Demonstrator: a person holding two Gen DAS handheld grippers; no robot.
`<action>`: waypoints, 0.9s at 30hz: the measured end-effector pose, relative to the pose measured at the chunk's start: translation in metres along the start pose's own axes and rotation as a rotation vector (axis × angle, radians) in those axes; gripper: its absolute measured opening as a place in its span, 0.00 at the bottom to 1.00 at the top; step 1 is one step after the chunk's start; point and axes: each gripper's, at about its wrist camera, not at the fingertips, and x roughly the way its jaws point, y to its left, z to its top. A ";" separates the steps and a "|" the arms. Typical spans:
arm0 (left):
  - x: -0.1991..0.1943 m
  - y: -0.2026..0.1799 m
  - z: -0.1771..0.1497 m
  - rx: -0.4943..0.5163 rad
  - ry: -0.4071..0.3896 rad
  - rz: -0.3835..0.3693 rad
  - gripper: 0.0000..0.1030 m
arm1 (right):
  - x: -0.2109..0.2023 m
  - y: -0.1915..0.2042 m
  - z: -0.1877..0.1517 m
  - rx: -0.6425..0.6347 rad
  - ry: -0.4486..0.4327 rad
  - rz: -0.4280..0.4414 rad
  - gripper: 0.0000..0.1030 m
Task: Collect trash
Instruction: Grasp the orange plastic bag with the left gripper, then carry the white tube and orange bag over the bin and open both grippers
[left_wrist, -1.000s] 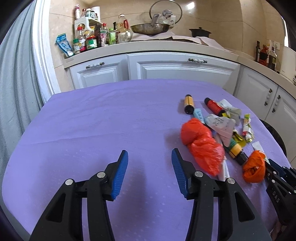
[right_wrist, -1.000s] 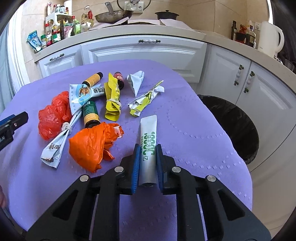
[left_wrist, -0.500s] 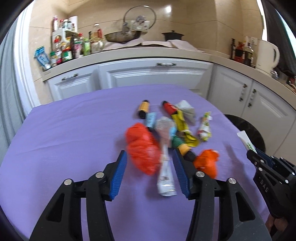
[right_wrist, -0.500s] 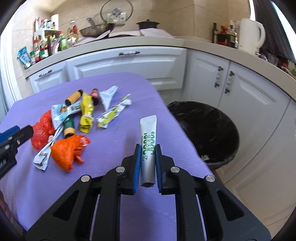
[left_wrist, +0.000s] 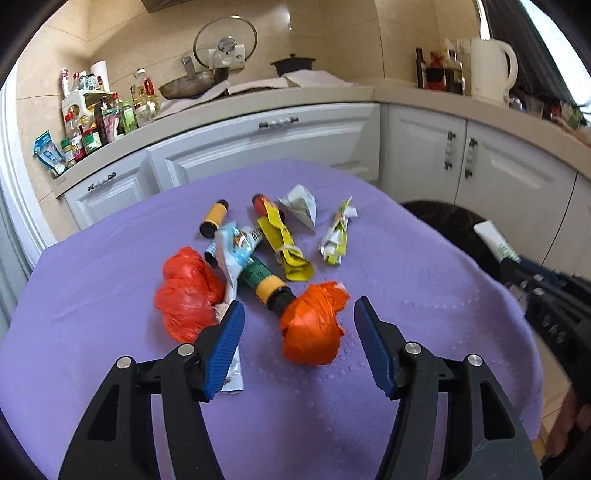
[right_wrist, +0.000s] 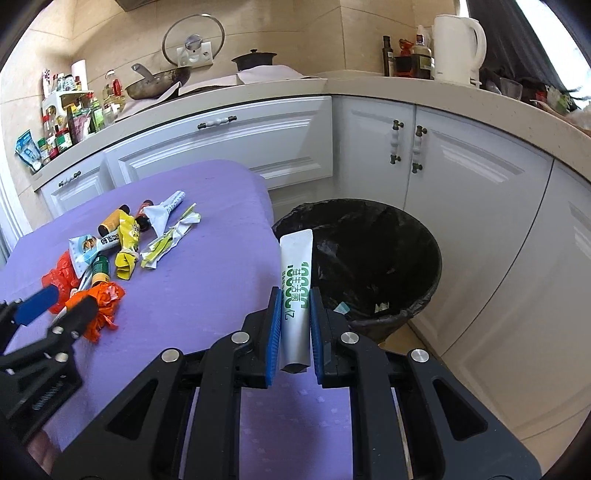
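Observation:
My right gripper (right_wrist: 294, 314) is shut on a white tube with green print (right_wrist: 295, 291), held at the table's right edge beside a black-lined trash bin (right_wrist: 373, 236). My left gripper (left_wrist: 299, 325) is opening; a crumpled orange bag (left_wrist: 314, 325) lies on the purple cloth between its blue pads, which do not touch it. A red bag (left_wrist: 188, 291) lies left of it. Behind are a green-and-yellow bottle (left_wrist: 264, 280), a yellow wrapper (left_wrist: 286, 247), a blue-white packet (left_wrist: 234, 254), an orange-labelled bottle (left_wrist: 214, 218), white paper (left_wrist: 301, 206) and a yellow-white wrapper (left_wrist: 338, 236).
The purple-covered table (left_wrist: 110, 266) stands before white kitchen cabinets (right_wrist: 229, 140). On the counter are a pan (right_wrist: 159, 85), spice bottles (left_wrist: 96, 125) and a white kettle (right_wrist: 458, 48). The right gripper with the tube (left_wrist: 495, 243) shows at the right of the left wrist view.
Both grippers swung right. The orange bag now sits between the left jaws, which have widened. The right gripper carried the tube from over the table to the bin's edge.

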 end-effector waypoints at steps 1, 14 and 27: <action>0.002 -0.001 -0.001 0.005 0.007 0.000 0.49 | 0.000 -0.002 -0.001 0.003 0.000 0.003 0.14; -0.012 -0.009 -0.003 0.040 -0.023 -0.026 0.30 | -0.001 -0.004 0.000 0.004 -0.008 0.016 0.14; -0.009 -0.042 0.051 0.031 -0.151 -0.083 0.30 | -0.002 -0.025 0.032 -0.019 -0.096 -0.072 0.14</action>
